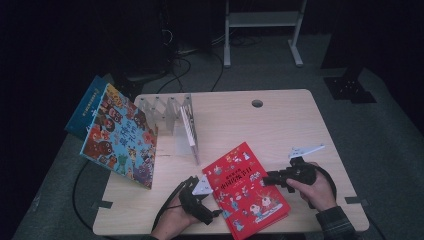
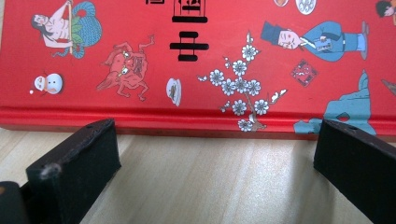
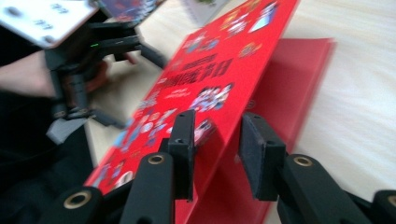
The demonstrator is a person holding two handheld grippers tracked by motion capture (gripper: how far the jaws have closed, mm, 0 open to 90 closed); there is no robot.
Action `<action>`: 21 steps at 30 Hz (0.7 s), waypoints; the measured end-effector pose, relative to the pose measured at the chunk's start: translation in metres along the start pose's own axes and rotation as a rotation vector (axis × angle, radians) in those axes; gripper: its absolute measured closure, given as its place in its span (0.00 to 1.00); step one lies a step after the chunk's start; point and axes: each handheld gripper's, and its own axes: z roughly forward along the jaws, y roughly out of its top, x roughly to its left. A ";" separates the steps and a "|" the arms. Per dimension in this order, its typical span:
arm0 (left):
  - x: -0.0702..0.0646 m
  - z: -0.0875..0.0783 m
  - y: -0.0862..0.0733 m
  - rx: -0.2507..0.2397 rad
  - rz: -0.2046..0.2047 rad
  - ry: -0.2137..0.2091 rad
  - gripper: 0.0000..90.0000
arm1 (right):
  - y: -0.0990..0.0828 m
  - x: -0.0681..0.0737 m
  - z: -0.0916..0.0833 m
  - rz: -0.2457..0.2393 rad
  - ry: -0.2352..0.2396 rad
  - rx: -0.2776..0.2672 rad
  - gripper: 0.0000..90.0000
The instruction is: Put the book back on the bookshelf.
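The red book (image 1: 246,190) lay at the near edge of the table (image 1: 280,125) between both hands; the right gripper (image 3: 215,135) straddled its lifted front cover, one pad on the cover, the other apart, so not clamped. The left gripper (image 2: 210,154) stood released at the spine, empty. To open cleanly, brace the spine and raise the cover slowly.

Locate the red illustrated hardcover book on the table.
In the high view, the red illustrated hardcover book lies at the wooden table's near edge, between the left gripper and right gripper.
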 end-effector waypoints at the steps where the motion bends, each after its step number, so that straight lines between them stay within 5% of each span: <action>1: 0.000 0.000 0.000 0.000 0.000 0.000 0.00 | 0.001 0.002 0.000 -0.003 0.002 0.007 0.72; 11: 0.000 0.000 0.000 0.001 0.004 -0.002 0.00 | 0.019 0.011 0.003 -0.030 0.125 0.033 0.77; 21: 0.001 0.000 0.000 0.002 0.011 0.000 0.00 | 0.030 0.014 0.015 -0.017 0.155 0.081 0.79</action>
